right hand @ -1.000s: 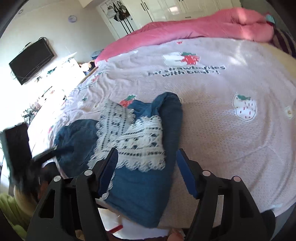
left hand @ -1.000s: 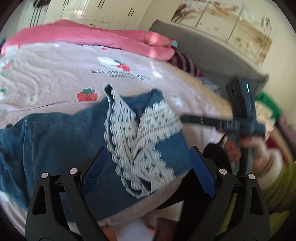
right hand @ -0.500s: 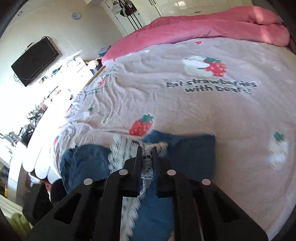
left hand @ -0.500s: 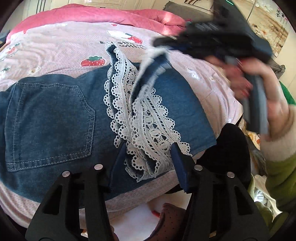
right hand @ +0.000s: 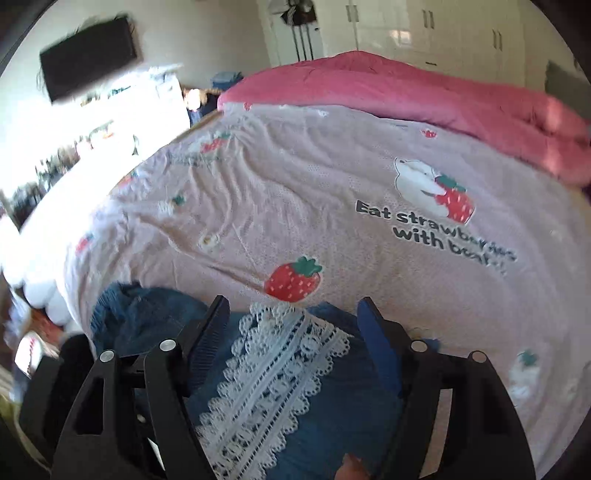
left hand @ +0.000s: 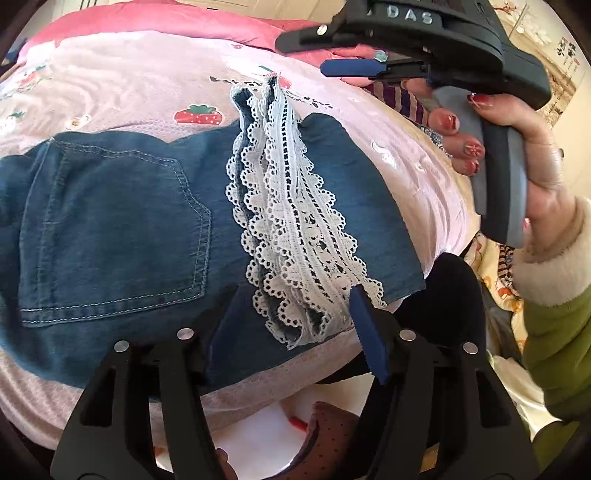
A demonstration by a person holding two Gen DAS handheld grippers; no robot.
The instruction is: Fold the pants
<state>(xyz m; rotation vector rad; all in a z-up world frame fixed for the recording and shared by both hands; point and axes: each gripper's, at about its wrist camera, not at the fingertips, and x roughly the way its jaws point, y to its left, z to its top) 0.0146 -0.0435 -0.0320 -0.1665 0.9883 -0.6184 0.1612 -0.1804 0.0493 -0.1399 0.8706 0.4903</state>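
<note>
Blue denim pants (left hand: pixel 110 221) with white lace hems (left hand: pixel 295 221) lie folded over on the pink strawberry bedsheet (left hand: pixel 129 85), back pocket up, lace cuffs stacked along the middle. My left gripper (left hand: pixel 295 325) is open, its fingers on either side of the near end of the lace. My right gripper (right hand: pixel 291 325) is open above the far end of the lace (right hand: pixel 273 369); it also shows in the left wrist view (left hand: pixel 351 68), held up over the bed, holding nothing.
A pink duvet (right hand: pixel 406 92) is bunched along the far side of the bed. The bed's near edge runs just under the pants (left hand: pixel 258 391). A wall TV (right hand: pixel 88 59) and a cluttered white shelf stand to the left; white wardrobes (right hand: pixel 443 33) stand behind.
The right gripper was shut on the lace hem half a second ago; it has opened and let it go, and the hem now lies flat. The left gripper has opened a little wider.
</note>
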